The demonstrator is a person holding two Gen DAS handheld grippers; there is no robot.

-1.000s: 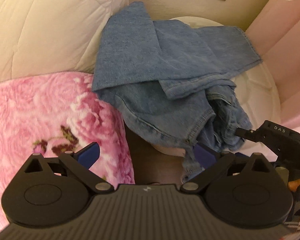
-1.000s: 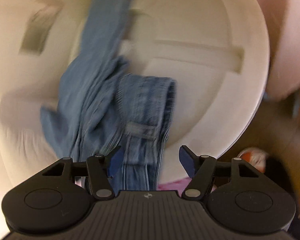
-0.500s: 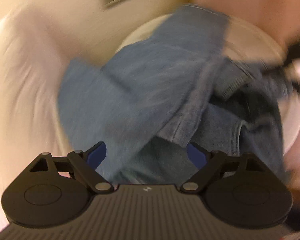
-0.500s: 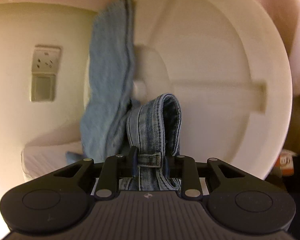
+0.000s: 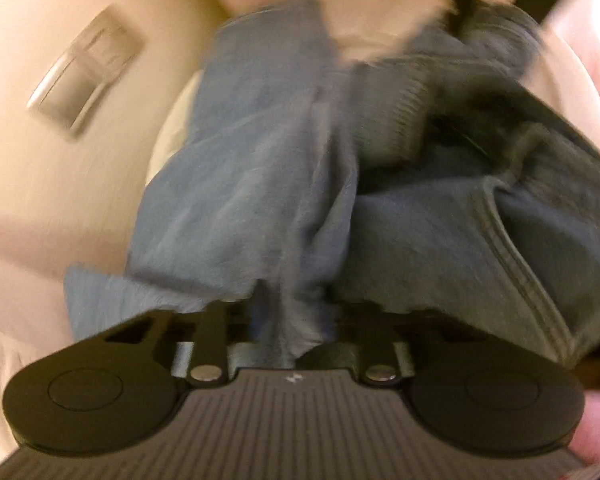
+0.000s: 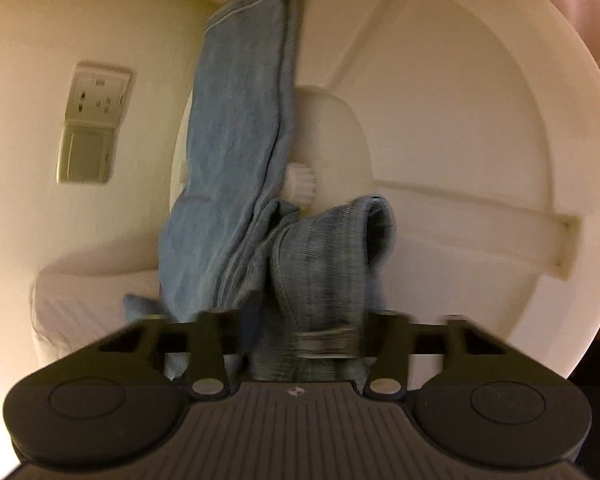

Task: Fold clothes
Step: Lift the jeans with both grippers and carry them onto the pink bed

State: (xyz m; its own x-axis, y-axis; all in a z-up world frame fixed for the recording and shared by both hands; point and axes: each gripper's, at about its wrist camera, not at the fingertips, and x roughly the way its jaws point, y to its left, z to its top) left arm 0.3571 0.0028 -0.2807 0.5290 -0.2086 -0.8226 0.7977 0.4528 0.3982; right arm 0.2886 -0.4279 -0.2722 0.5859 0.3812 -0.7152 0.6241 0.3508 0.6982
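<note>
The left gripper is closing on a fold of the crumpled blue denim jeans bunched ahead. The right gripper, opening slightly, pinches their waistband, legs hanging beyond.

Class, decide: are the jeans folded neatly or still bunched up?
Bunched up. The jeans hang in loose twisted folds, waistband doubled over, gripped by the right gripper and the closing left gripper.

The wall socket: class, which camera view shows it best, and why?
The right wrist view: the wall socket is sharp there, its pin holes and the switch plate below clearly visible on the cream wall. The left wrist view shows the same socket only as a tilted, motion-blurred grey rectangle.
</note>
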